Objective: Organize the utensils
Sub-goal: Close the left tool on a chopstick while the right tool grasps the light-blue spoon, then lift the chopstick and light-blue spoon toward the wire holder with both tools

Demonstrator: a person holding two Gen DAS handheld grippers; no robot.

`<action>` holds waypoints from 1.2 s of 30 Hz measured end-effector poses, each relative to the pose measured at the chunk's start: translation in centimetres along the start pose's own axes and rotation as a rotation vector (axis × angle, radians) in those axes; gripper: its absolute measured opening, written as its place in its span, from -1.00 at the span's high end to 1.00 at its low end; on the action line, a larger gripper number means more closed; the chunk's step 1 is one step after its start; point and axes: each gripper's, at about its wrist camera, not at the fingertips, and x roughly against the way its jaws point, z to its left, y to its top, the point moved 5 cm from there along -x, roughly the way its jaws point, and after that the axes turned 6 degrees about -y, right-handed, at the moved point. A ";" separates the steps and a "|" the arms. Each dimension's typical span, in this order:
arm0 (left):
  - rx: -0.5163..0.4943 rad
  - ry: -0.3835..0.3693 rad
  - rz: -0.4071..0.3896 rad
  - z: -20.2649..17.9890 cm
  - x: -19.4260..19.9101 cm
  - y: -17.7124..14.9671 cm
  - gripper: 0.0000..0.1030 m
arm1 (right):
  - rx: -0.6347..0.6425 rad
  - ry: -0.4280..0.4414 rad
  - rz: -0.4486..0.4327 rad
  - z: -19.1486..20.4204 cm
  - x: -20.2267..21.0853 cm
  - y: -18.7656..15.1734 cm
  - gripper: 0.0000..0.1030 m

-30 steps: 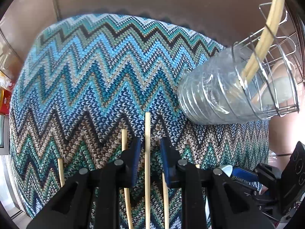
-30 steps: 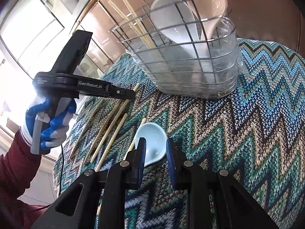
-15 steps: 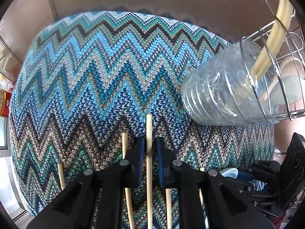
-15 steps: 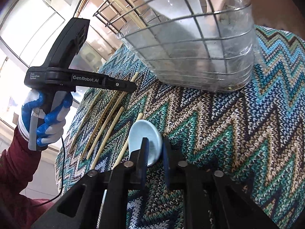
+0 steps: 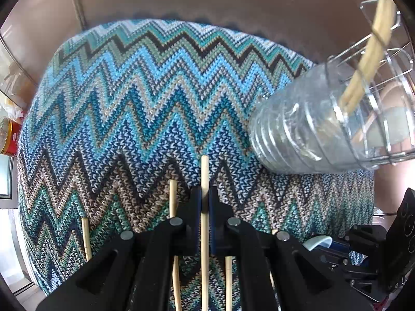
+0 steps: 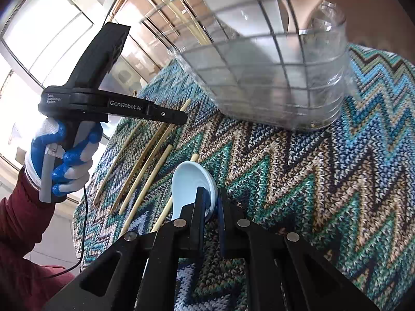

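Note:
My left gripper (image 5: 205, 194) is shut on a bamboo chopstick (image 5: 204, 171) whose tip sticks out ahead of the fingers, low over the zigzag knit cloth (image 5: 129, 108). Other chopsticks (image 5: 172, 197) lie beside it on the cloth. My right gripper (image 6: 210, 194) is shut on the rim of a pale blue ceramic spoon (image 6: 189, 181). The wire utensil basket (image 6: 272, 72) with a clear plastic liner stands just ahead, holding spoons and chopsticks; it also shows in the left wrist view (image 5: 337, 129). The left gripper shows in the right wrist view (image 6: 181, 116) above several chopsticks (image 6: 145, 171).
A brown wall (image 5: 207, 0) rises behind the table. Windows and cabinet frames (image 6: 52, 39) stand at the left. A red tin (image 5: 9, 140) sits off the table's left edge. The cloth right of the spoon (image 6: 324, 194) is bare.
Both grippers have closed: the left on the chopstick, the right on the blue spoon. The right gripper has moved closer to the basket, which now looks larger and blurred.

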 end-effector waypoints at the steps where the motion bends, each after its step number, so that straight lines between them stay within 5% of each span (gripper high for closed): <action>1: -0.005 -0.002 -0.011 0.0 0.5 -0.2 0.91 | 0.001 -0.007 -0.008 0.1 0.4 0.0 0.85; 17: -0.045 -0.053 -0.125 0.0 9.0 -4.6 0.91 | 0.021 -0.108 -0.140 4.3 8.4 -3.0 0.87; 36: -0.184 -0.073 -0.436 -5.3 21.9 -9.3 0.91 | 0.074 -0.276 -0.388 9.9 19.9 -3.9 0.87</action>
